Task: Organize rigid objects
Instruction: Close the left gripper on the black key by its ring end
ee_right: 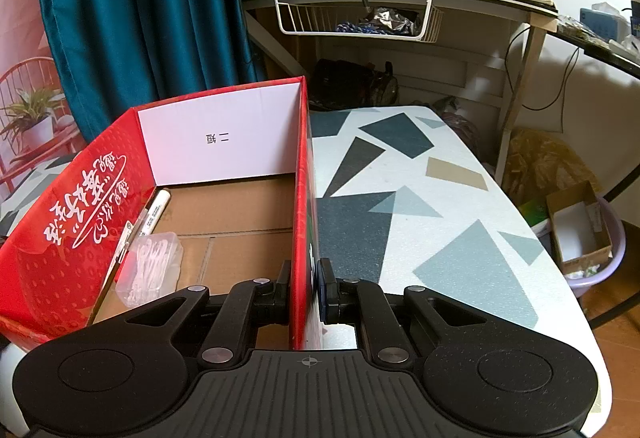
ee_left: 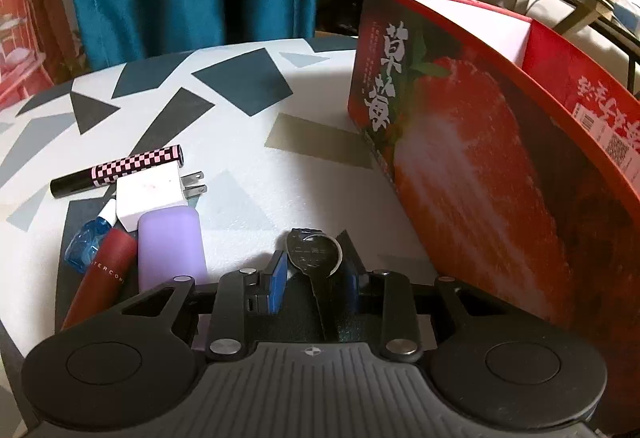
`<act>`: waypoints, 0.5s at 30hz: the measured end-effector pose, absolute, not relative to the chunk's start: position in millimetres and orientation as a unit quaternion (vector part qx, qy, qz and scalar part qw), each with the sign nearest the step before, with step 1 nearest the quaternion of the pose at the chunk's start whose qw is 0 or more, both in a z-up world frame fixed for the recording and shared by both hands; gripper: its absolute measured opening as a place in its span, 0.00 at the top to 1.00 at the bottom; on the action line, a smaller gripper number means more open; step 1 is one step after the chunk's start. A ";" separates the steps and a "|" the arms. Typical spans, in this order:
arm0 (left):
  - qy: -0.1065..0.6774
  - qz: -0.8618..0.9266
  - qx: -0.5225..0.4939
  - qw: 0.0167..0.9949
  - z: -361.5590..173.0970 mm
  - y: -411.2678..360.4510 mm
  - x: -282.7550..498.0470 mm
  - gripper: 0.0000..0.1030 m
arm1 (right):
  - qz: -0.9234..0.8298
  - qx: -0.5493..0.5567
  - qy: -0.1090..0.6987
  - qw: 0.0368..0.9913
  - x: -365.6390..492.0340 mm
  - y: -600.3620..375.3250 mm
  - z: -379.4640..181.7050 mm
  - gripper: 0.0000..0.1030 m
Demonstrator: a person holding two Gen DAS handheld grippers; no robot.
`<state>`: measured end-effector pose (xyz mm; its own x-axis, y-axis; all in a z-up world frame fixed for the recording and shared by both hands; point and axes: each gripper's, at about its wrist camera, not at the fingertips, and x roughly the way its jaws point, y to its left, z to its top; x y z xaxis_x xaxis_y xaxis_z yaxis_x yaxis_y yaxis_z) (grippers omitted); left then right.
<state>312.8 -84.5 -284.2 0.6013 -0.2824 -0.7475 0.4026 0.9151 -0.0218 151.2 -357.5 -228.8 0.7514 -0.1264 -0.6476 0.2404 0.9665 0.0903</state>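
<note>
Geometric-patterned tabletop [ee_left: 248, 141]. Left gripper [ee_left: 314, 270]: jaws narrowed around silver key [ee_left: 314, 252], pad contact unclear. Charger plug [ee_left: 154, 193], checkered tube [ee_left: 120, 167], lilac case [ee_left: 170, 246] at 10 o'clock. Right gripper [ee_right: 306, 288]: pinching wall of red strawberry box [ee_right: 302, 197]; marker [ee_right: 154, 211], swab case [ee_right: 150, 270] inside.

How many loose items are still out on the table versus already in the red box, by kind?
On the table:
checkered tube: 1
white charger plug: 1
blue bottle: 1
dark red tube: 1
purple case: 1
key, between the left gripper jaws: 1
In the red box:
marker: 1
clear swab case: 1
Total: 8
</note>
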 end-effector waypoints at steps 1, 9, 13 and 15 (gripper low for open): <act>0.401 -0.192 0.078 0.892 -284.5 -84.9 311.8 0.68 | -0.098 0.084 0.338 0.932 151.2 -357.4 -228.8 0.90; 0.386 -0.198 0.104 0.895 -285.5 -87.8 297.8 0.85 | -0.096 0.085 0.338 0.932 152.6 -356.4 -228.7 0.90; 0.390 -0.206 0.091 0.893 -285.4 -84.8 297.8 0.91 | -0.096 0.085 0.338 0.932 152.7 -356.2 -228.7 0.90; 0.390 -0.207 0.088 0.893 -285.7 -83.2 296.9 0.91 | -0.096 0.085 0.338 0.932 152.4 -356.5 -228.7 0.90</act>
